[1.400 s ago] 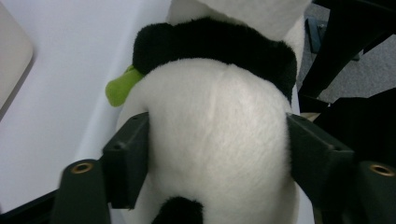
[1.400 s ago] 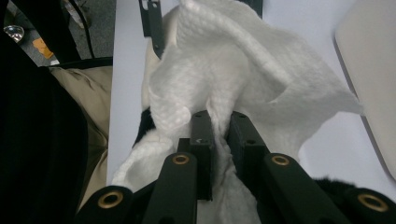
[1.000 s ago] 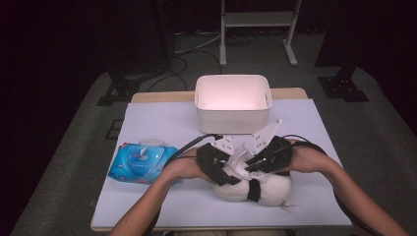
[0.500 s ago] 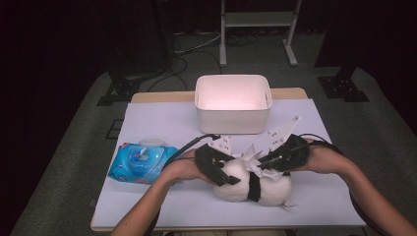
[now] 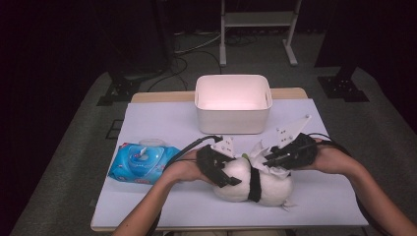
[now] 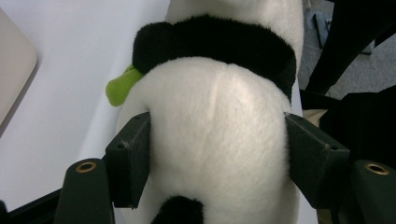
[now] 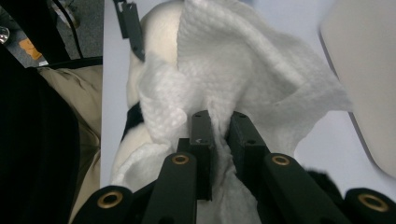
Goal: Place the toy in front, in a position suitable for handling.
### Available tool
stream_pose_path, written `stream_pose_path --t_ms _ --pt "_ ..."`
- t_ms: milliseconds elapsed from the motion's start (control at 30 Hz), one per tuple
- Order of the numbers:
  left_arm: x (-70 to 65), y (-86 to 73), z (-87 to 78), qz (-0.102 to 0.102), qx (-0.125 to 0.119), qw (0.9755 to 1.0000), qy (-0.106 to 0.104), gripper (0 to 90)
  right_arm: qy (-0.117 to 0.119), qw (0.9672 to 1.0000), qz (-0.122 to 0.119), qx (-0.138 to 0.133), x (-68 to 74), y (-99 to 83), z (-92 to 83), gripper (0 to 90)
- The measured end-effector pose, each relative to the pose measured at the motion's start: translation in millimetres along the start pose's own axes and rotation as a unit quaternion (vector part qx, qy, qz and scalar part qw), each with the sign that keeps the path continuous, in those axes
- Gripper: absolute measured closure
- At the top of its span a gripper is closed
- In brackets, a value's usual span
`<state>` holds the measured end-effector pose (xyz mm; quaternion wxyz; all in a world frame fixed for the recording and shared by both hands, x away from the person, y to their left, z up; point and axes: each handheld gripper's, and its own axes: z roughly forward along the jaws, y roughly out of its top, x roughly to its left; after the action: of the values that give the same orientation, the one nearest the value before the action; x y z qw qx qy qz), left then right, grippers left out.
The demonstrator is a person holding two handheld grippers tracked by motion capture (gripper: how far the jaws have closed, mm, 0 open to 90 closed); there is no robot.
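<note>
white bin [image 5: 233, 105], blue wipes pack [image 5: 142, 162], table [image 5: 162, 118]

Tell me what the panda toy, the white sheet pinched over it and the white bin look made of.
Panda toy: soft plush, short matte pile that bulges between the left gripper's pads. White sheet: probably a nonwoven wipe or paper towel, with a dimpled, crumpled, limp surface, pinched in the right gripper. White bin: likely moulded plastic, with smooth walls, rounded corners and a faint sheen.

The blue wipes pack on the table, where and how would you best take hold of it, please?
Grip the blue wipes pack across its shorter width, coming from straight above. It lies flat, apart from the plush panda; its soft sides should give under the jaws. Keep clear of the raised lid on top.
</note>
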<state>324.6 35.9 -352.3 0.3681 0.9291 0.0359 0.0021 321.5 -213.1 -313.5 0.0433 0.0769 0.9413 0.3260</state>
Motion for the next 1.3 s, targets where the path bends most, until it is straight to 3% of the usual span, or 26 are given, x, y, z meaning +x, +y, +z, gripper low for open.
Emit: stream_pose_path --t_ms 300,567,633,867,1300 --pt "-0.4 0.6 0.4 0.004 0.006 1.0 -0.003 29.8 0.012 0.9996 -0.022 0.009 1.8 18.1 21.5 79.8" --pt "-0.9 -3.3 -0.6 0.002 -0.006 1.0 -0.003 30.0 -0.004 1.0 -0.006 0.002 -0.1 4.1 1.3 79.8" --pt "-1.1 -2.8 -0.6 0.002 -0.004 1.0 -0.003 30.2 -0.013 0.9999 0.01 -0.001 -5.7 -7.1 -7.1 79.8" --pt "-0.6 -2.2 -0.7 0.003 -0.001 1.0 -0.003 30.3 -0.028 0.9989 0.037 -0.008 -19.0 -18.3 -17.6 79.9" --pt "1.6 -5.6 -1.3 -0.009 -0.01 0.9999 -0.004 30.6 -0.046 0.9976 0.047 -0.02 -16.1 -35.6 -35.0 79.8"
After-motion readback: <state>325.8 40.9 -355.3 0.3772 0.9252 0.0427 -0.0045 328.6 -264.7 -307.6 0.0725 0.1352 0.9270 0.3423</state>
